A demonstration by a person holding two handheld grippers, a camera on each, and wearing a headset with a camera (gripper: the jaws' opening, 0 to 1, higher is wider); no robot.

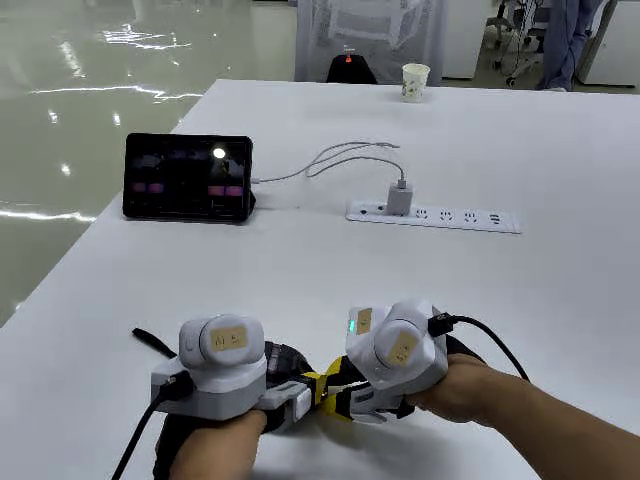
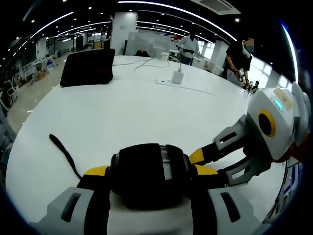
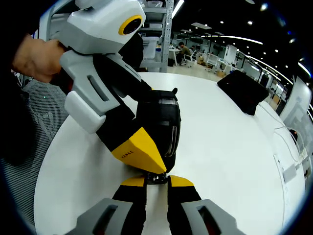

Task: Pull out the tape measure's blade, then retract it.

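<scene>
1. Right gripper view, bottom centre: the right gripper (image 3: 157,182) has its jaws nearly together, pinched on the small dark blade tip (image 3: 156,178) right at the mouth of the tape measure (image 3: 159,125).
2. Left gripper view, lower centre: the left gripper (image 2: 151,171) is clamped on the black case, one yellow-tipped jaw on each side. The case sits on the white table (image 2: 146,112) between the two grippers.
3. The blade looks not yet drawn out, since the tip is touching the case.
4. Risk: the tip is thin and the pinch is small, so a pull off the blade's line could slip it out of the jaws.
5. Risk: the case is rounded, so a sideways tug from the right could twist it in the left jaws or drag it across the table.
6. Risk: letting go with the blade out would make it snap back hard and could jolt the case loose.
7. Left gripper view, left middle: the black strap (image 2: 63,154) lies loose on the table beside the case, on the far side from the pull, so a snag is unlikely.
8. Head view, upper half: the tablet (image 1: 188,177), power strip (image 1: 435,215) and paper cup (image 1: 415,81) sit well apart from the work and look out of the blade's way.
</scene>
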